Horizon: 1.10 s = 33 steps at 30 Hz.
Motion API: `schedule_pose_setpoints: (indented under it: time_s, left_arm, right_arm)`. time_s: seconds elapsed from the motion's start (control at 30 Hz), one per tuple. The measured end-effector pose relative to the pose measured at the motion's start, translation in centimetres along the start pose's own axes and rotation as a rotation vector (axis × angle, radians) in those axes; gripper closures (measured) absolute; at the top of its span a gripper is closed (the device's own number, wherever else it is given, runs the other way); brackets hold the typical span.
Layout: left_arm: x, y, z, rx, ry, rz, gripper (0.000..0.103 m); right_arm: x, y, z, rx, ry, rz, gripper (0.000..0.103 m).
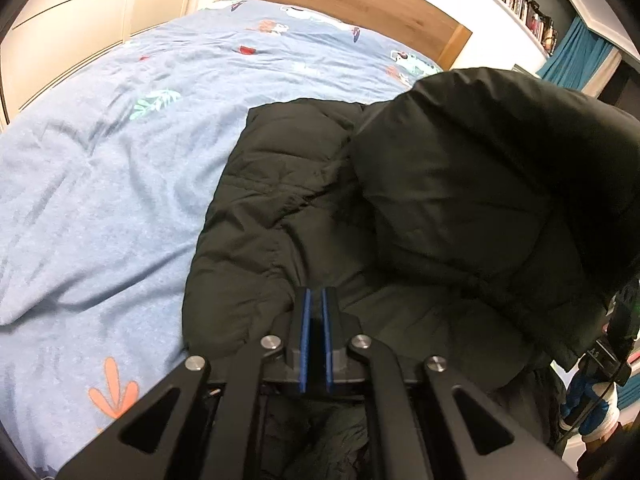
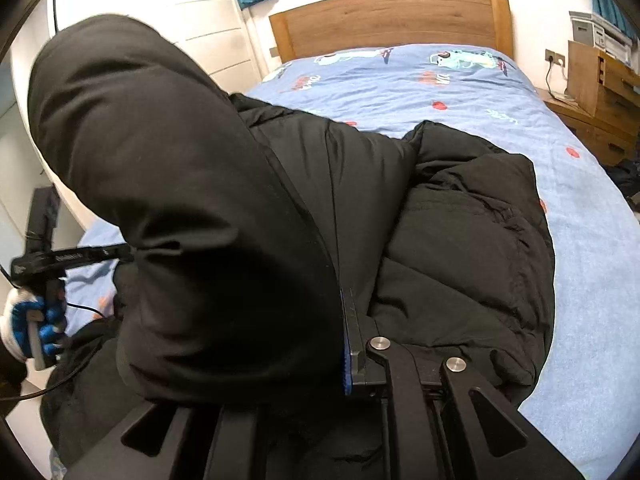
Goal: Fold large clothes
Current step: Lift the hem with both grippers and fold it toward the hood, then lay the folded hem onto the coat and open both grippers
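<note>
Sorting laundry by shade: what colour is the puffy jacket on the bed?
Black; the jacket shows best in the right wrist view.

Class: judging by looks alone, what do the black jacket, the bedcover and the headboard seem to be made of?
Jacket: probably padded synthetic shell, matte with faint sheen; puffy stitched panels.
Bedcover: likely woven cotton, matte blue, softly creased, printed pictures.
Headboard: wood or wood veneer, satin finish, visible grain.

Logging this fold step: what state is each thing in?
Black padded jacket: on the bed, one part lifted.
Blue patterned bedsheet: spread, wrinkled.
Left gripper: nearly shut, fabric between the pads.
Right gripper: shut on the raised jacket part.
</note>
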State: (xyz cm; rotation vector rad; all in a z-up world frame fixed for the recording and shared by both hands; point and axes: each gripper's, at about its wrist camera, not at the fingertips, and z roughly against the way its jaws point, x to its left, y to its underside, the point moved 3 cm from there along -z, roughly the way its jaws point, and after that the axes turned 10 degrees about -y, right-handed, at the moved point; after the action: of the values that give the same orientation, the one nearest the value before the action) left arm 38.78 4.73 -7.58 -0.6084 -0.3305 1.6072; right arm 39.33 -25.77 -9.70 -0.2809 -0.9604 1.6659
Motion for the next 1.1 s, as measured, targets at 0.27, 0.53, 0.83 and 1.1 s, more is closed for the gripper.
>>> schedule_pose_setpoints:
  time_s: [0.27, 0.53, 0.83, 1.1]
  left_arm:
    - [0.2, -5.0, 2.4, -0.092, 0.072, 0.094, 0.096]
    - [-2.8, -15.3, 0.7, -0.098, 0.155, 0.079, 0.096]
    - [-13.9, -20.1, -3.1, -0.035, 0.283, -0.160, 0.094]
    - [-15.9, -13.0, -3.3, 0.062, 0.335, -0.317, 0.094]
  right_arm:
    - [-0.5, 0.9, 0.6, 0.007, 0.007, 0.007, 0.084]
    - [-2.3, 0.4, 2.3, 0.029, 0.062, 0.053, 0.075]
    - [-5.3, -6.0, 3.3, -0.037, 0.113, 0.075, 0.057]
    - [-0.2, -11.9, -1.4, -0.056, -0.039, 0.126, 0.048]
